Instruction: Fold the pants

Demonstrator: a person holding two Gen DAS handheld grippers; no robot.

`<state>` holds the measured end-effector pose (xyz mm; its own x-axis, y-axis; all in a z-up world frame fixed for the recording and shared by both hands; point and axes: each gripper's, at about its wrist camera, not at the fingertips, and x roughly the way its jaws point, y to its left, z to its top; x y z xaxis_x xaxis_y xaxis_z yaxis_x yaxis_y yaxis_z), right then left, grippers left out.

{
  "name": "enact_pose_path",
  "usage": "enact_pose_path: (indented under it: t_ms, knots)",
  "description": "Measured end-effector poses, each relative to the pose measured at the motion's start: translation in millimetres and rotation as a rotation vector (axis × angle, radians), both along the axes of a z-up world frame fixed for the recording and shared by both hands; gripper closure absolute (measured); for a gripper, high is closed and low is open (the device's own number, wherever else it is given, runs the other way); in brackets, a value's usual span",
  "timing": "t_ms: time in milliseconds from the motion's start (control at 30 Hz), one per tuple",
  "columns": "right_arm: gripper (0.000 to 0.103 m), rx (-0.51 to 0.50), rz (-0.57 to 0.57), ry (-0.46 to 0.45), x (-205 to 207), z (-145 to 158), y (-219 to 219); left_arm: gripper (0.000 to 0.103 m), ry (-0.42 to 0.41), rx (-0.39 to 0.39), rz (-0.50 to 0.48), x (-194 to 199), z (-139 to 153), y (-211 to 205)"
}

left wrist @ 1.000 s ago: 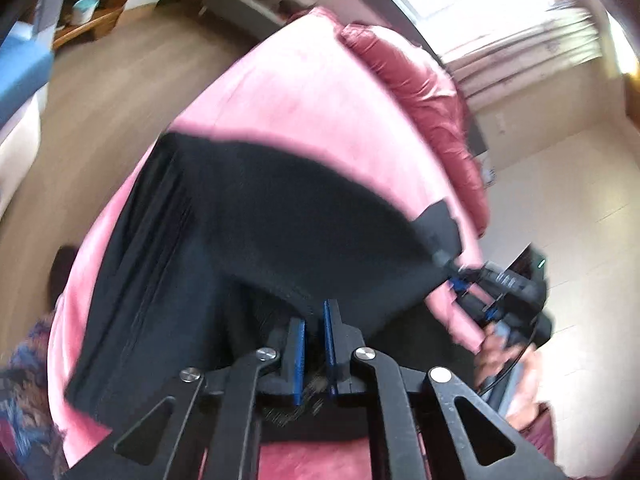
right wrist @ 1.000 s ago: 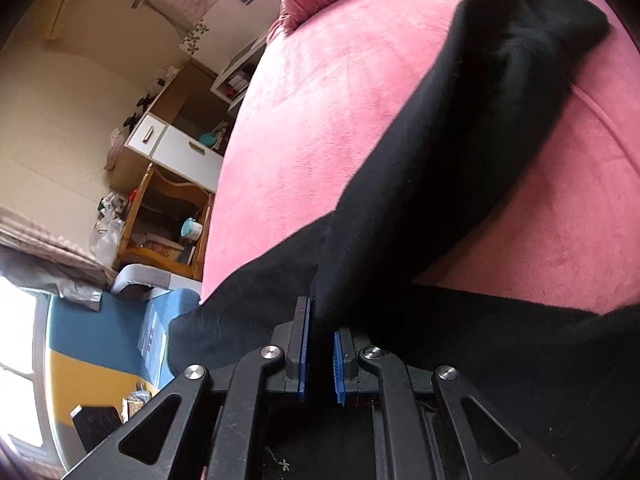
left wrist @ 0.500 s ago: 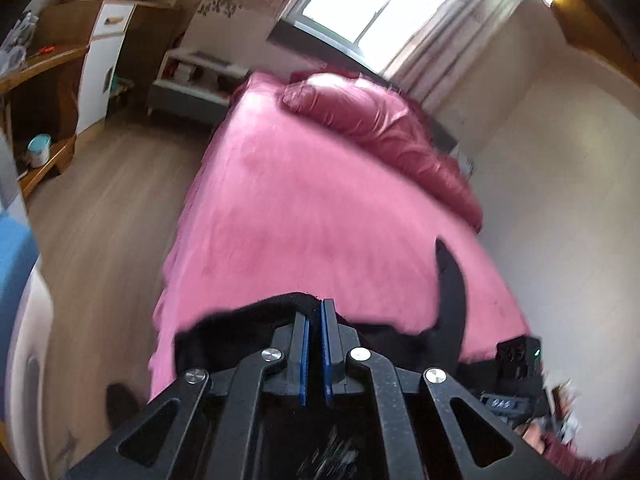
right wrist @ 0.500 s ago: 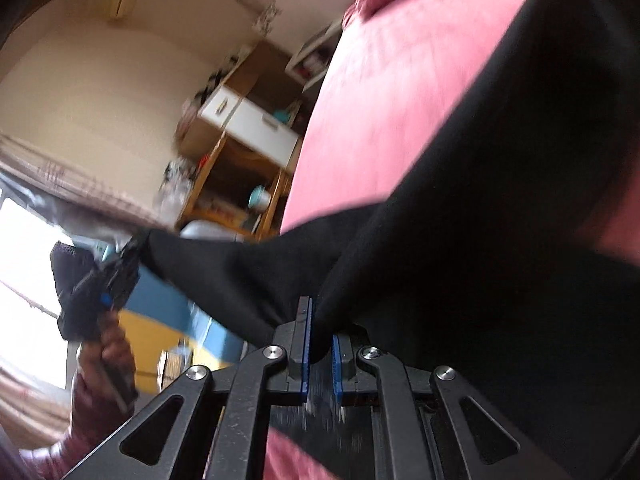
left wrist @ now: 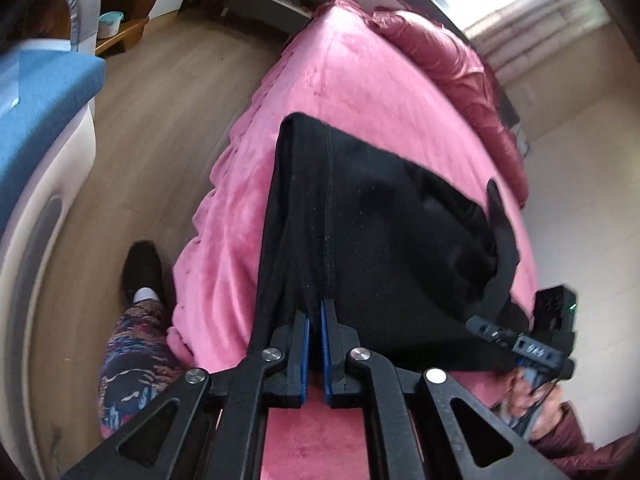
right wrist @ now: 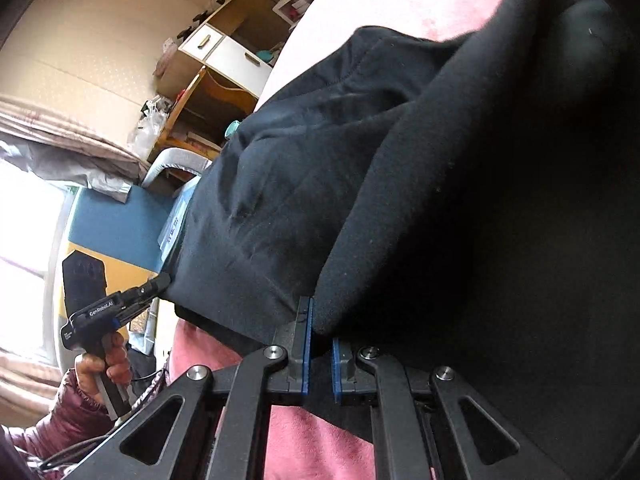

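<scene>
Black pants (left wrist: 384,224) are stretched over the near end of a pink bed (left wrist: 360,80), folded along their length. My left gripper (left wrist: 316,308) is shut on the near edge of the pants at a seam. In the right wrist view the pants (right wrist: 400,168) fill most of the frame, and my right gripper (right wrist: 320,320) is shut on a thick fold of them. Each view shows the other gripper at the fabric's far corner: the right gripper (left wrist: 480,326) at the lower right, the left gripper (right wrist: 160,282) at the lower left, held by a hand (right wrist: 104,364).
A wooden floor (left wrist: 168,112) lies left of the bed, with a person's patterned leg and dark shoe (left wrist: 142,272) beside it. A blue and white piece of furniture (left wrist: 44,92) stands at far left. A crumpled pink duvet (left wrist: 448,68) lies at the bed's head. Wooden shelves (right wrist: 224,80) stand beyond.
Both grippers swung up with the pants half a second ago, then came back down. The pants now lie spread flatter over the near end of the bed.
</scene>
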<state>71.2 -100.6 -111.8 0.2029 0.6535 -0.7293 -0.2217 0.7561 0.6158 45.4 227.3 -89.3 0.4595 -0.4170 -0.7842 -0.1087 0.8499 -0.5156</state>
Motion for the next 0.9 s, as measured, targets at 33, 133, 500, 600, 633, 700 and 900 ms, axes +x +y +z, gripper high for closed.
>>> enact_pose_path:
  t_ms: [33, 133, 500, 600, 633, 700, 900]
  knots:
    - [0.095, -0.010, 0.008, -0.003, 1.2, 1.6, 1.5, 0.098, 0.014, 0.021, -0.011, 3.0, -3.1, -2.3]
    - [0.090, -0.025, 0.021, 0.002, 3.5, 0.1, 6.6, 0.089, 0.031, 0.069, 0.004, 5.8, -0.3, -3.4]
    - [0.062, -0.101, 0.018, -0.081, -10.2, 36.4, -63.4, 0.081, -0.171, 0.244, 0.085, 7.1, 67.5, -30.6]
    - [0.062, -0.145, -0.068, -0.135, 4.9, 58.4, -91.9, 0.081, -0.213, 0.217, -0.048, 17.9, 68.9, -73.5]
    - [0.062, -0.156, -0.108, -0.149, 13.3, 64.6, -100.9, 0.081, -0.215, 0.200, -0.101, 22.6, 65.1, -88.9]
    - [0.062, -0.181, -0.201, -0.159, 34.3, 74.9, -115.7, 0.081, -0.200, 0.171, -0.189, 30.5, 53.6, -117.2]
    - [0.062, -0.245, -0.406, -0.159, 113.8, 89.4, -145.7, 0.081, -0.143, 0.154, -0.393, 37.4, 21.1, -180.9]
